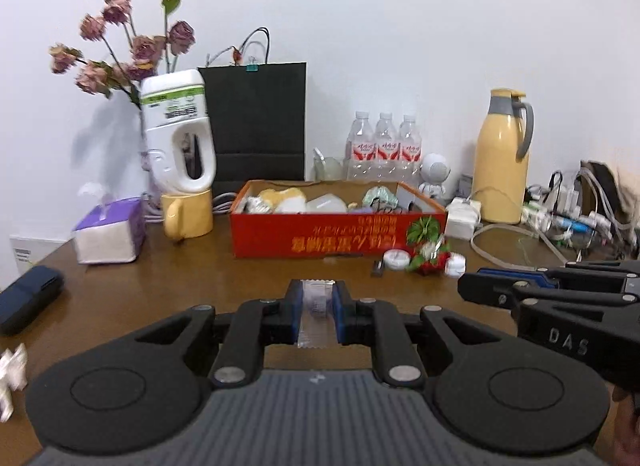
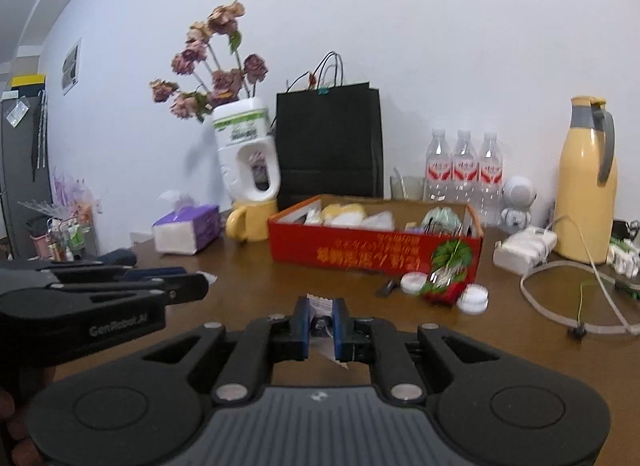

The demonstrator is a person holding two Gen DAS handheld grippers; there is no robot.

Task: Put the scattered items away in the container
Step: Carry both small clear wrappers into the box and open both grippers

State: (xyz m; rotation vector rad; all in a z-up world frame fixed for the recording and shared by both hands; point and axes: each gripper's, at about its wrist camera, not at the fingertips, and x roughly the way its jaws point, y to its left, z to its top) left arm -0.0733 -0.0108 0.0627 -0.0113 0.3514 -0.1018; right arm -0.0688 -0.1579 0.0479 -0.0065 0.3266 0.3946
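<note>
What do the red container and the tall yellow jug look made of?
Red container: likely cardboard, glossy print outside, raw brown edges and inner walls. Yellow jug: seems plastic or painted metal, matte-satin sheen, with grey plastic-looking handle and collar.

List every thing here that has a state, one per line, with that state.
Left gripper: shut on a clear sachet.
Right gripper: shut on a small packet.
Red box: open-topped, partly filled.
Yellow jug: upright, lid on.
Water bottles: upright, capped.
Black bag: standing, clipped at the top.
Yellow mug: upright, a white bottle in it.
</note>
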